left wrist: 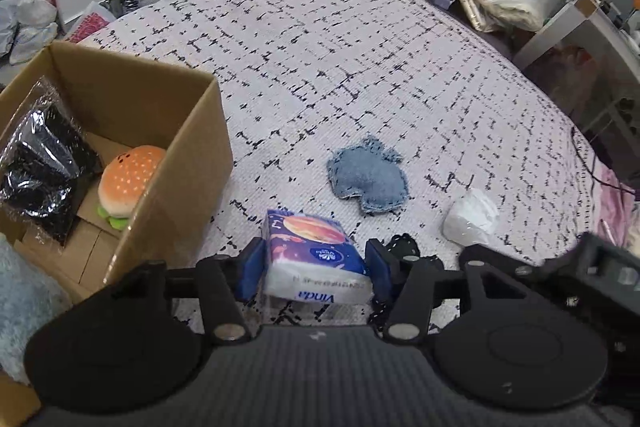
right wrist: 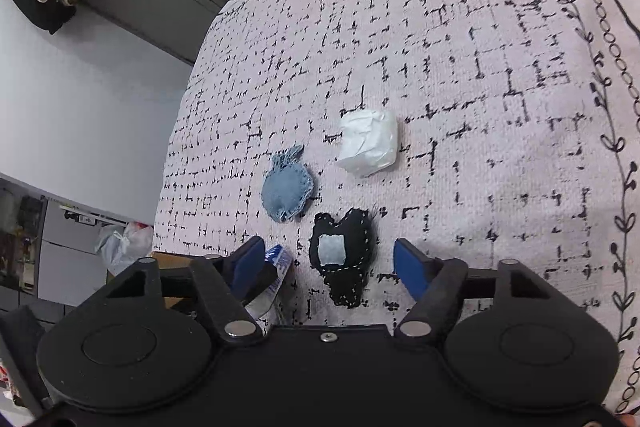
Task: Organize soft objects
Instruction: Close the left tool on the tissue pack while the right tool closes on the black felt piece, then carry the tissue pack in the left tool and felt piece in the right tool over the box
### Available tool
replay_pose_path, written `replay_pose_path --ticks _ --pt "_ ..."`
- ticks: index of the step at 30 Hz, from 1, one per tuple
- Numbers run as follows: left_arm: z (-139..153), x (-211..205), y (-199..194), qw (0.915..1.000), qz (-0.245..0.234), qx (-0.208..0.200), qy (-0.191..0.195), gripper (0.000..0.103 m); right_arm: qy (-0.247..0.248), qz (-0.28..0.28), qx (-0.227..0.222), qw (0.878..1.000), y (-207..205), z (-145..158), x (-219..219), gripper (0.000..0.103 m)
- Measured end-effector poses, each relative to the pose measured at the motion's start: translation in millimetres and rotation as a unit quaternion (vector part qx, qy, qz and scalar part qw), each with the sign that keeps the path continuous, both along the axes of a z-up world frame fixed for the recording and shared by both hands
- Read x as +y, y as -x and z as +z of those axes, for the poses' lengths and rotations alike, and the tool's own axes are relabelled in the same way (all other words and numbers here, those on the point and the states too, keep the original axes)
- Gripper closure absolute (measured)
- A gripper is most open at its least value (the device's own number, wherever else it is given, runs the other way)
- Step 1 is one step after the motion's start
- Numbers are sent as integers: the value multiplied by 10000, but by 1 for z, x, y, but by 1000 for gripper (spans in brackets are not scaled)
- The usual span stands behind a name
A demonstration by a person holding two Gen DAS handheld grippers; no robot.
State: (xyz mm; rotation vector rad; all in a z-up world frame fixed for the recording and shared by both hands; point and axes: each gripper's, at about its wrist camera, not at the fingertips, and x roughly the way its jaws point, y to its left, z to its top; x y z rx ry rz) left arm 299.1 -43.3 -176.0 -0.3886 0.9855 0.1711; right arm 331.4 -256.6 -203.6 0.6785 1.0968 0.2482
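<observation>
Soft purple tissue pack (left wrist: 316, 259): being clamped by left gripper (left wrist: 316, 267), heading for cardboard box (left wrist: 176, 163) at ten o'clock. Right gripper (right wrist: 332, 263) straddling black stitched pouch (right wrist: 342, 253), pads apart, not yet touching.

Tissue pack (right wrist: 276, 267): your left tool is hiding most of it.
Black pouch (left wrist: 404, 245): peeking out, mostly covered.

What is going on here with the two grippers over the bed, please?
Soft things are being sorted into the brown cardboard box, which already holds a plush burger toy. The left gripper holds a purple tissue pack. The right gripper hangs open above a black stitched fabric pouch.
</observation>
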Motion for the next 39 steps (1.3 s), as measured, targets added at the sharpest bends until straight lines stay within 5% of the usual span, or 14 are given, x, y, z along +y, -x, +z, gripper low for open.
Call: replay_pose_path --ticks 12,16,19,24,39 --pt "11 14 2 9993 -67 -165 338 52 200 -70 217 9995 -10 -18 13 48" --pt "20 20 6 9990 34 -244 373 52 201 24 245 9995 -14 -26 24 59" --pt "29 24 9 9990 97 -316 315 52 297 147 227 9992 -15 -28 30 83" --pt "40 33 14 9988 200 -408 187 52 340 310 -46 9989 -9 -14 35 97" --pt "73 43 32 9971 389 -654 38 53 -153 335 -493 9981 4 21 17 103"
